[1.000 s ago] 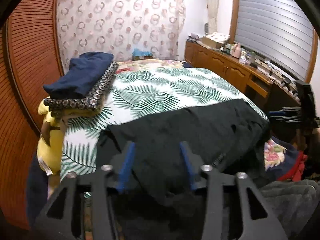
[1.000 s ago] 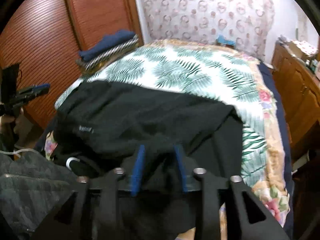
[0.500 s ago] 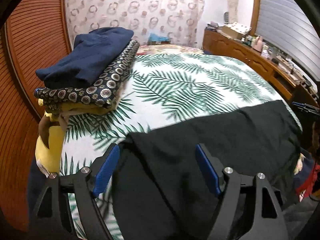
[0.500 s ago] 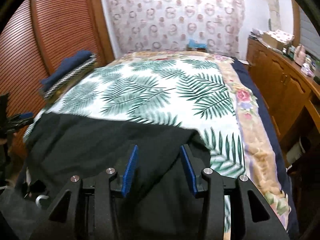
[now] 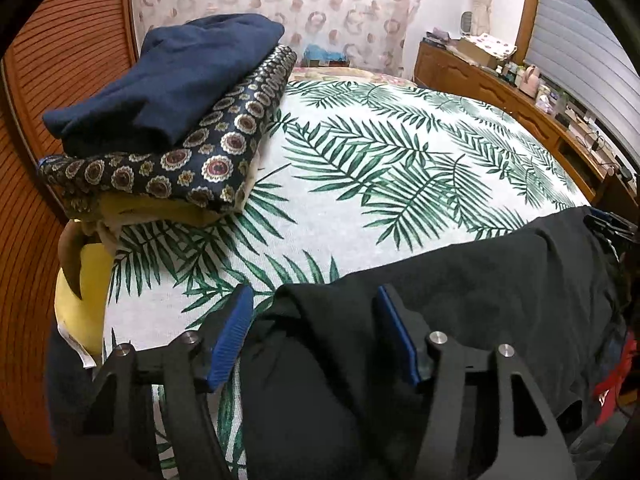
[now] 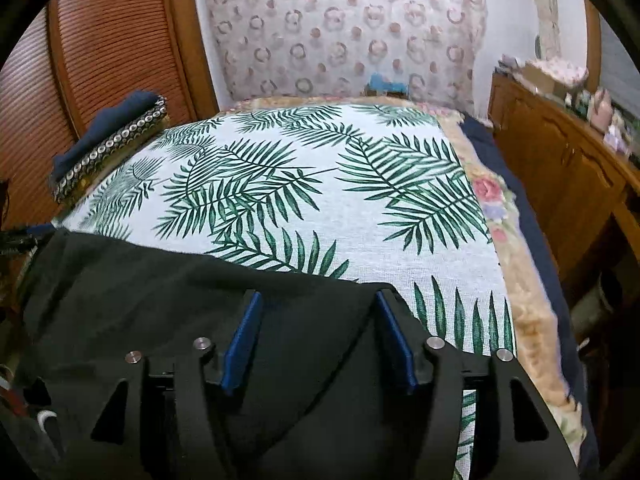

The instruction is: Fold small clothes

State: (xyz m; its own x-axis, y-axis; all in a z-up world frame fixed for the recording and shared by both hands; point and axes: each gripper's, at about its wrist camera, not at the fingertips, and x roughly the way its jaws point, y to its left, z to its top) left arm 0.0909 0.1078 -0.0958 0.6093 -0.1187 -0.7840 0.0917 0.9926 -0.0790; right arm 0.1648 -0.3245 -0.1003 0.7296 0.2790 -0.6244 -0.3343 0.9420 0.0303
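Leaf-printed bedspread [image 5: 360, 184] covers the bed, the largest thing in both views. Across its near edge lies the black garment [image 5: 460, 312], spread sideways with its far hem roughly straight and its near part hanging off toward the person. At the bed's far left corner sits a stack of folded clothes [image 5: 172, 120], navy on top of a patterned piece, well apart from the garment.

Left tool [image 5: 316, 332] stands with its blue pads wide apart, straddling the garment's bunched left corner without pinching it. Right tool [image 6: 318, 340] is likewise spread, its pads either side of the cloth near the garment's right corner, gripping nothing.

Likely the cloth has just been laid out and the next fold needs fresh grips. The left corner is rumpled and doubled under, so a pinch there may catch two layers or only a ridge, skewing the fold. The overhanging part could also drag the garment off the bed.
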